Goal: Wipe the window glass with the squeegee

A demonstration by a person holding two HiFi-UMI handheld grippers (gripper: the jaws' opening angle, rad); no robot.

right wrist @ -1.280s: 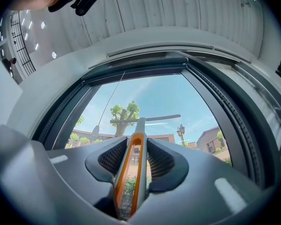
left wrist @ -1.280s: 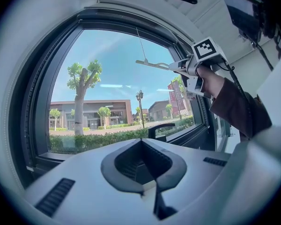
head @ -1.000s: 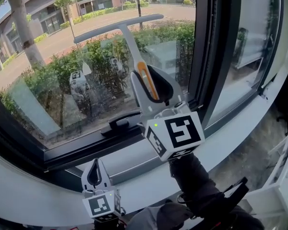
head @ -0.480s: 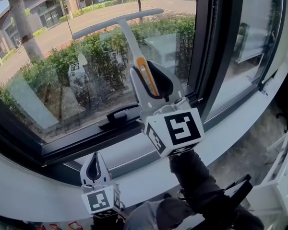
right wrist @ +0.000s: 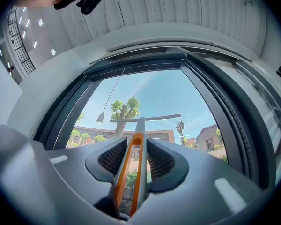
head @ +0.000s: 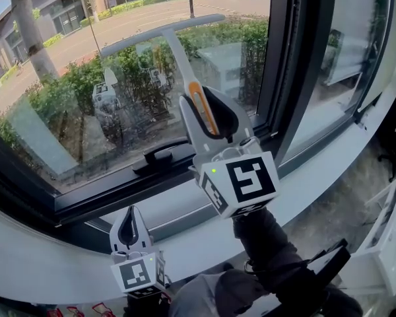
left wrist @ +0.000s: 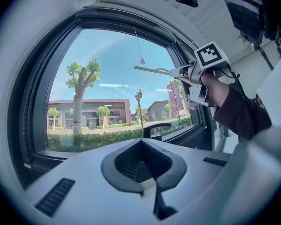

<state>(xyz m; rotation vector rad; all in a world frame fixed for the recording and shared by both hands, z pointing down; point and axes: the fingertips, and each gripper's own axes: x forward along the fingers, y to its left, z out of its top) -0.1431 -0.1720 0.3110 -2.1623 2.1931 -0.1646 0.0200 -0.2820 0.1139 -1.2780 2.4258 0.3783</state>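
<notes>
Right gripper (head: pixel 198 104): your jaws are clamped on the squeegee (head: pixel 178 58) handle. The orange strip runs up between the two dark pads, and the right gripper view shows it centred there.

Squeegee position: it stands straight ahead of your right gripper. The pale shaft rises from the jaws towards the upper part of the window glass (head: pixel 72 117).

Long axis: the shaft lies in line with your jaws. The blade bar (head: pixel 162 30) sits crosswise to it at the far end, nearly level, with its right end a little higher in the head view.

Contact: the blade looks laid against the pane, but reflections in the glass make it hard to be sure that the whole edge is touching.

Left gripper (head: pixel 129 215): your jaws are together with nothing between them. It is low by the white sill (head: pixel 303 190), below and to the left of the squeegee and well apart from it.

Nearer hand: the right hand has the tool, and the left is not placed to help.

Coming move: most likely a pull back along the shaft's own line, drawing the blade down the pane towards the lower frame (head: pixel 119 193).

What it turns on: keep the bar square to the pull, so both ends stay pressed on the glass.

Risk: the black window handle (head: pixel 160 156) sits on the lower frame just left of your right gripper, so a long stroke may catch the blade on it.
</notes>
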